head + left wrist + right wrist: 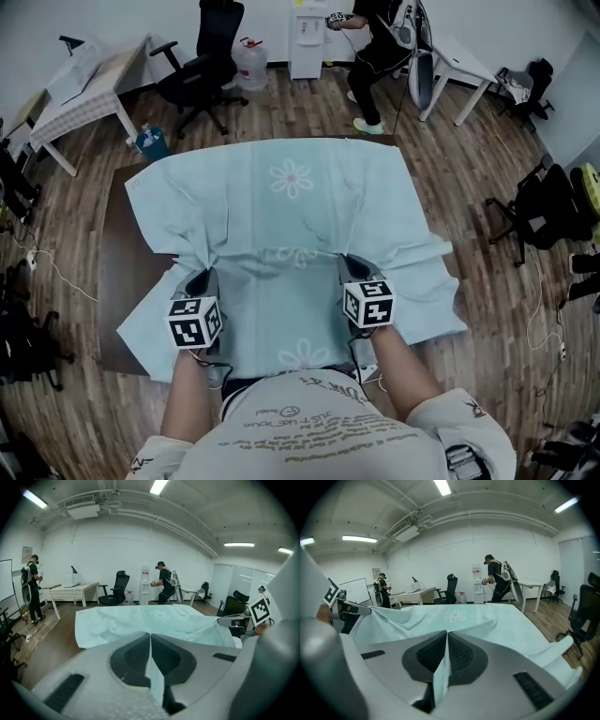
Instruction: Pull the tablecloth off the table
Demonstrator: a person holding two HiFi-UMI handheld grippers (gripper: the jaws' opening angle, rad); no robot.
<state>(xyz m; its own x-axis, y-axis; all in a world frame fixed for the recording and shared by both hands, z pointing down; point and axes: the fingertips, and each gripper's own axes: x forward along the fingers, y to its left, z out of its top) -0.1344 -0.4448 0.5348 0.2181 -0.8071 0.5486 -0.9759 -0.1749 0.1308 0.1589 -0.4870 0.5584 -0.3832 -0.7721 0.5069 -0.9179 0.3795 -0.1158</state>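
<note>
Underfoot, a wood-plank floor. On it, a dark brown rectangular table, bare along its left strip and near-left corner.

Draped over most of that table, a pale mint fabric tablecloth printed with white flowers. Rumpled, not flat, with creases fanning out from two pinched spots on the near half. Near edge hanging off the table side closest to the person, right corner spilling past the table's right edge.

At the left pinch, the grey left gripper with its square-marker cube, clenched on a fold of the tablecloth. From the left gripper view, a thin blade of mint cloth squeezed between the two dark pads.

At the right pinch, the matching grey right gripper, likewise clamped on a fold of the tablecloth. From the right gripper view, the same narrow strip of cloth caught between its ribbed pads.

Both grippers level with each other, well apart, just in front of the person's torso.

Beyond the table, a black office chair, a white water dispenser and a clear water jug.
</note>
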